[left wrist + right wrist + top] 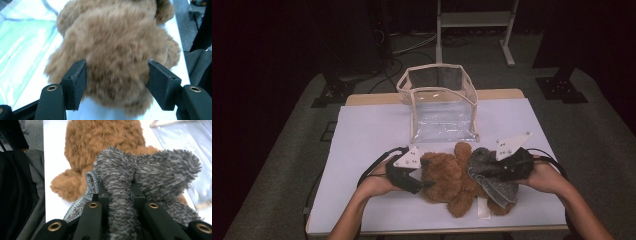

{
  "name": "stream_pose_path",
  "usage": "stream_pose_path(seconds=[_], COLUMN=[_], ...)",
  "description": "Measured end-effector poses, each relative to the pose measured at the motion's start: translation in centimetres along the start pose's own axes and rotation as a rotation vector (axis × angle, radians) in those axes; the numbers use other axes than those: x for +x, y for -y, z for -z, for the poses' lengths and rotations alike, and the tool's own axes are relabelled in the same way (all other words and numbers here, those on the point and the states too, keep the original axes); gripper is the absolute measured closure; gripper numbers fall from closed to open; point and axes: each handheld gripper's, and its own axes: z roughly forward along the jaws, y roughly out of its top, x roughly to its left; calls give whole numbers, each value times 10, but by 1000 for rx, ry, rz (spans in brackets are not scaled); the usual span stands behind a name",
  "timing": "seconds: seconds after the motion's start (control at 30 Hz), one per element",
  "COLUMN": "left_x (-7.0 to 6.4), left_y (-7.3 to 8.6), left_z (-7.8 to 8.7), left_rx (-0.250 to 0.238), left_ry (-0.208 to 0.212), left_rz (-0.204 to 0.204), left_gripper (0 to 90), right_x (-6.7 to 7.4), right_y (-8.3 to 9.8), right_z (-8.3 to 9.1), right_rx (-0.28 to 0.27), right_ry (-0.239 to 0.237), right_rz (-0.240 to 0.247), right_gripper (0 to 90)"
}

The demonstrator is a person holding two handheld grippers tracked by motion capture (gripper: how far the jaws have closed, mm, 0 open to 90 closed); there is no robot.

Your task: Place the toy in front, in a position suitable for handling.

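left tongs (116, 82): apart, straddling teddy bear (117, 50) | right tongs (120, 195): pinching grey garment (147, 170)

Dim room; grey floor (597, 150); white-topped table (362, 135); pale metal stand (474, 20) behind

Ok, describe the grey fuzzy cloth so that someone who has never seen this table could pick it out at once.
Start at the white-covered table and find the clear plastic bag standing at its far middle. On the near side of it lies a brown teddy bear, and the grey fuzzy cloth drapes over the bear's right side, pinched in the right claw. It is the one grey, shaggy, limp thing among them.
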Motion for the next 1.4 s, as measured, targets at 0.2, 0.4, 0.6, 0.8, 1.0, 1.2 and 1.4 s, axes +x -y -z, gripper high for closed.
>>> stream_pose_path(seconds=[0.2,0.4,0.6,0.8,1.0,1.2,1.4], left_x=[-3,-3,-2,-2,-2,0,0], left_y=[-3,-11,-13,-18,-16,-8,-10], left_z=[-19,-32,-35,-45,-42,-34,-35], left_rx=[-1,-13,-55,-58,-60,-65,-74], left_ry=[23,27,50,56,45,34,31], left_rz=[-10,-35,-44,-50,-46,-28,-30], left_gripper=[395,394,385,386,367,376,377], right_x=[6,9,4,7,7,7,20], right_y=[-21,-35,-11,-18,-26,-15,-51], right_z=[-8,-26,-16,-10,-24,-15,-32], right_rx=[25,-9,14,12,-23,30,-11], right_ry=[10,-9,7,25,-10,25,-6], right_rz=[53,90,59,61,67,68,138], right_gripper=[759,757,760,758,757,758,757])
